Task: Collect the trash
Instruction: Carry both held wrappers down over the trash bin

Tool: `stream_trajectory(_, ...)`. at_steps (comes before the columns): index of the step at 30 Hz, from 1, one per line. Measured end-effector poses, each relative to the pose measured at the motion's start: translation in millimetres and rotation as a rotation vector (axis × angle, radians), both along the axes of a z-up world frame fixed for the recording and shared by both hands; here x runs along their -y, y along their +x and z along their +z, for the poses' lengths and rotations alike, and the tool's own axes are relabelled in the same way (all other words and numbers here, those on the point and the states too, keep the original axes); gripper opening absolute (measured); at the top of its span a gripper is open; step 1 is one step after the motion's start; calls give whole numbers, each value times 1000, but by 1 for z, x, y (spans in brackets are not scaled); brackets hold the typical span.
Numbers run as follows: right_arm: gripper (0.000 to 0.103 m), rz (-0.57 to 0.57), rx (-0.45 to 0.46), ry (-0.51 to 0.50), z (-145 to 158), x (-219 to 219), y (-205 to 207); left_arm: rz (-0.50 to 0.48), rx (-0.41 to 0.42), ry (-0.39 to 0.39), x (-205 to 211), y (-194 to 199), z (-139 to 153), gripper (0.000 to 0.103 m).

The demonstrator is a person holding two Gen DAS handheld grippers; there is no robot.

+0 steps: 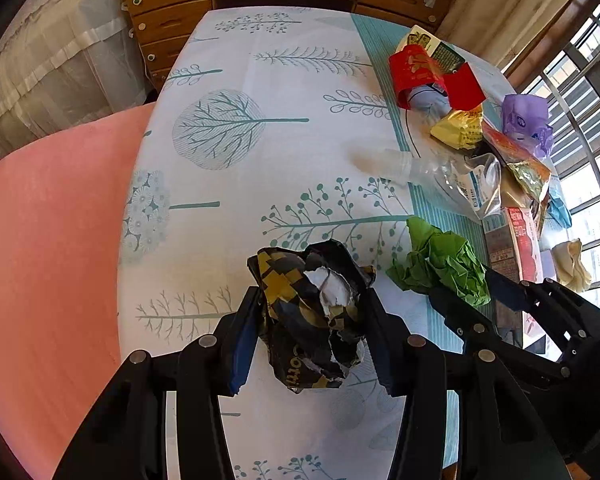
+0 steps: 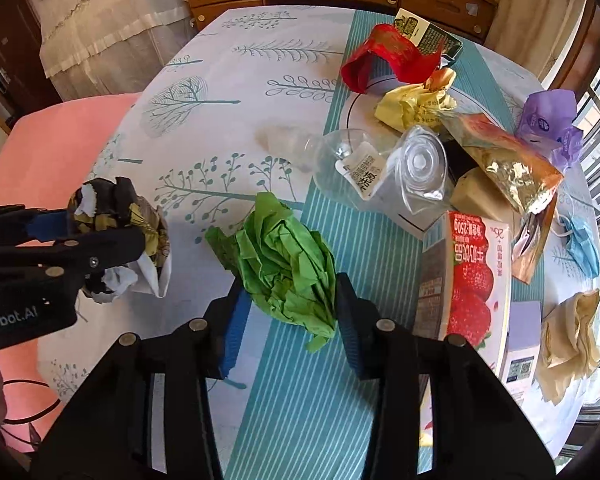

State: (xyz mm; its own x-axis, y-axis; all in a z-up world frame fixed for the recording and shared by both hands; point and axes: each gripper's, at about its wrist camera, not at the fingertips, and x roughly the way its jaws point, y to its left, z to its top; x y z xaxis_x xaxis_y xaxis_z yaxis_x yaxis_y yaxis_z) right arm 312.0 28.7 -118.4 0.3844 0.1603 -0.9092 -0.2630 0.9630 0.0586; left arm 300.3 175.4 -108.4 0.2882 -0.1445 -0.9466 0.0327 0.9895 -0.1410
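Observation:
My left gripper is shut on a crumpled black and yellow paper ball and holds it above the tablecloth; it also shows in the right wrist view. My right gripper is shut on a crumpled green paper ball, which shows in the left wrist view just right of the left gripper. Both balls are close together over the near part of the table.
The table has a white and teal tree-print cloth. A pile of trash lies at the right: a clear plastic bottle, a red wrapper, yellow paper, a strawberry milk carton, a purple bag. A pink chair stands left.

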Motion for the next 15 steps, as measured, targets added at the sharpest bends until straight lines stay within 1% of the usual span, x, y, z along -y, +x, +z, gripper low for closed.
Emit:
stream_trajectory(3,38,-18,12,39,18,7,-17,-14,32,17,8,-14,14,49)
stream_trajectory(7,38,-40,32,107,48,27,-45,-6,93,34,20,-42,41,49)
stream_trajectory(11,38,-28,41,156,76,53,-79,31,158,43,38,-81,71,49)
stream_trajectory(15,38,17,76,171,103,81,-121,56,207,47,67,-128,95,49)
